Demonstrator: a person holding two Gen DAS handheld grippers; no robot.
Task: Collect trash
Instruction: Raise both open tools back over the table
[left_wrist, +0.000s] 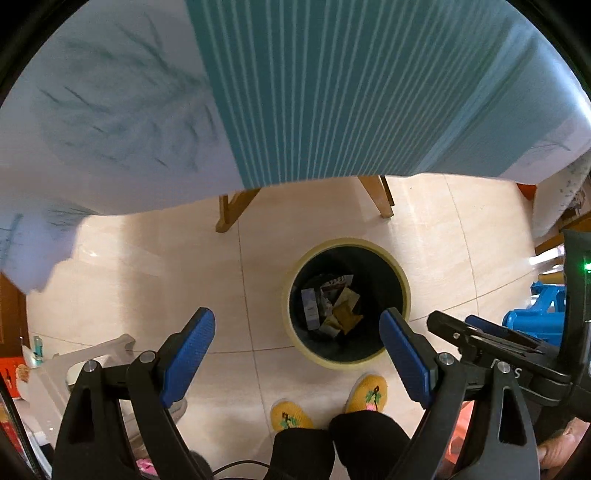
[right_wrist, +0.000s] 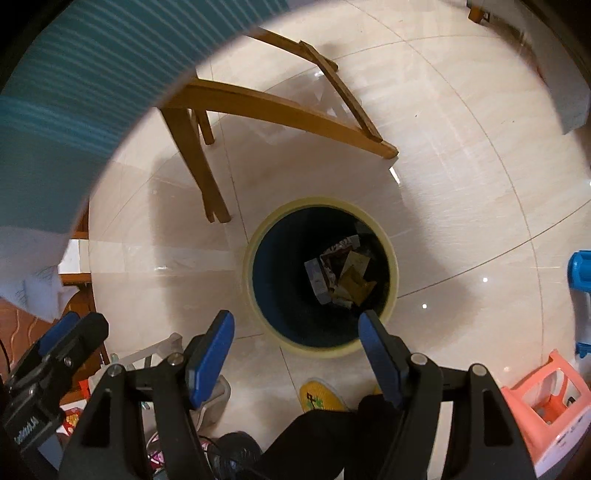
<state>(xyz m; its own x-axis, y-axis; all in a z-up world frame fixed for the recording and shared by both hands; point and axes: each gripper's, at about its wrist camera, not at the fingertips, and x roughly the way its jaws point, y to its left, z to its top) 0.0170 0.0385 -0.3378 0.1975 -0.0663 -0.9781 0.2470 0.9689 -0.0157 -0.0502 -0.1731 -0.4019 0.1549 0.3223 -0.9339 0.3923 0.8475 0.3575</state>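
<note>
Lots of colour packed in here: the tablecloth (left_wrist: 332, 92) is done in teal with thin pale stripes down the middle, flanked by white panels sketched with dark leafy lines. The floor tiles (right_wrist: 461, 184) are a glossy cream-beige, and the table legs (right_wrist: 192, 147) are honey-brown wood. The bin (right_wrist: 258, 236) is rimmed in pale yellow with a dark navy inside, where gold, white and grey wrappers (right_wrist: 343, 273) are seen. Slippers (left_wrist: 369, 393) are knitted yellow with a green-and-pink motif. A stool (right_wrist: 546, 402) is salmon pink.
</note>
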